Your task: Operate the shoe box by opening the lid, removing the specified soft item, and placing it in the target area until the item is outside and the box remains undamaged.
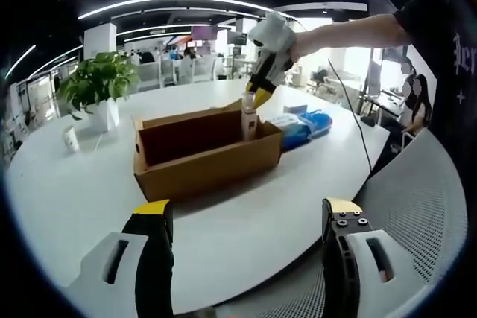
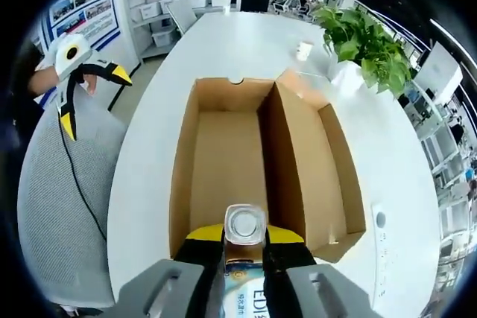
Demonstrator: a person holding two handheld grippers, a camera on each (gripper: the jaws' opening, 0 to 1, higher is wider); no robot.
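My right fingers (image 2: 244, 247) grip an upright carton (image 2: 244, 232) at the open shoe box's (image 2: 223, 169) near end; my left fingers (image 1: 250, 214), spread and empty, hang farther off.

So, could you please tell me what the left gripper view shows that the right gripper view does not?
Left gripper view alone: the blue packets lying on the table behind the box, and the side of the right gripper.

Right gripper view alone: the bare box floor, the carton's cap from above, and the left gripper open over the chair.

Both: the open cardboard box, the potted plant and the white table.
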